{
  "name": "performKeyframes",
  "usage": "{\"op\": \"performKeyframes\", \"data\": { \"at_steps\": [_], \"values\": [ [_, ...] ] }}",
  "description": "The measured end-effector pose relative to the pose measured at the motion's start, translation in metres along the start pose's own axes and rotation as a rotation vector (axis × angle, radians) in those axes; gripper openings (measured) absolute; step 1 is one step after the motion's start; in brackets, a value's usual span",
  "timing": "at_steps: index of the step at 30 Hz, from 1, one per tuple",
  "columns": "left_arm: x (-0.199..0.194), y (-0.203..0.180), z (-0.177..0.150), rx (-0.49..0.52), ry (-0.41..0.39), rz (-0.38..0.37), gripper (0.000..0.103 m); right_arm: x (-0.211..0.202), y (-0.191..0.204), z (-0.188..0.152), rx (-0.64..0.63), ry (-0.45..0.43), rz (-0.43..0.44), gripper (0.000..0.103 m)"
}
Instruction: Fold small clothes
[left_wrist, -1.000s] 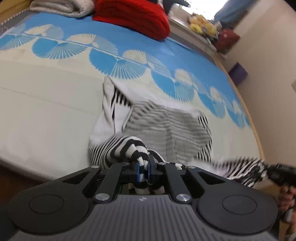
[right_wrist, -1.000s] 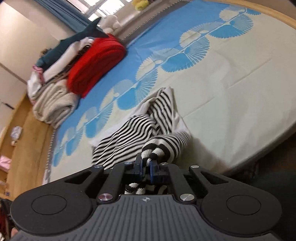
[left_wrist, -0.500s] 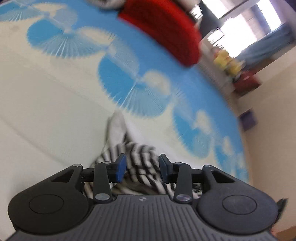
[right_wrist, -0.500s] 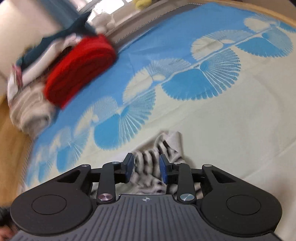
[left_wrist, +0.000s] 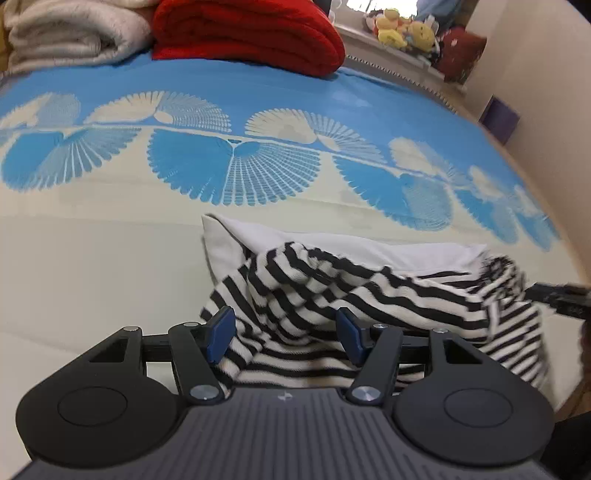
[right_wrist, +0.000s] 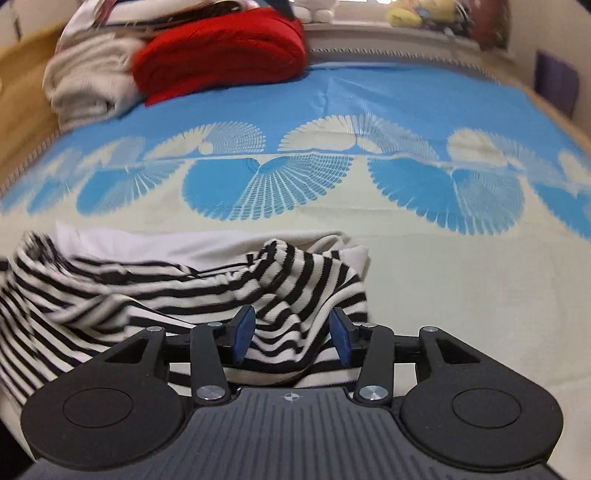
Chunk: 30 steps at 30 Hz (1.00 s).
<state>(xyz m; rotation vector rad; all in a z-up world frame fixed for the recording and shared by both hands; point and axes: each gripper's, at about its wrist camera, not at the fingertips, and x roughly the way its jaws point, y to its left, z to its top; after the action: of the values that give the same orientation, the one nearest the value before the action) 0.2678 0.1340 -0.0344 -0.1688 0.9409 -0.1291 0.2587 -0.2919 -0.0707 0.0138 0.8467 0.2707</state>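
The striped top (left_wrist: 369, 291) lies crosswise, one end under each opening claw: left claw (left_wrist: 284, 334), right claw (right_wrist: 291, 334), neither gripping.

One striped garment (left_wrist: 369, 295), one red blanket (left_wrist: 247, 33), one cream blanket (left_wrist: 74, 33).

No legible text, label, brand, number or sign on anything in either view.
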Motion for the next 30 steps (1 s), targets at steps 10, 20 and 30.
{"op": "performKeyframes", "data": {
  "at_steps": [10, 20, 30],
  "values": [
    [0.031, -0.022, 0.012, 0.108, 0.003, 0.087, 0.063, 0.038, 0.032, 0.008, -0.223, 0.031, -0.014, 0.046],
    [0.003, 0.017, 0.049, -0.143, -0.222, 0.113, 0.004, 0.016, 0.02, 0.055, -0.048, -0.203, 0.006, 0.006],
    [0.064, 0.02, 0.061, -0.164, -0.085, 0.186, 0.009, 0.067, 0.029, 0.072, 0.074, -0.171, -0.132, 0.009]
  ]
}}
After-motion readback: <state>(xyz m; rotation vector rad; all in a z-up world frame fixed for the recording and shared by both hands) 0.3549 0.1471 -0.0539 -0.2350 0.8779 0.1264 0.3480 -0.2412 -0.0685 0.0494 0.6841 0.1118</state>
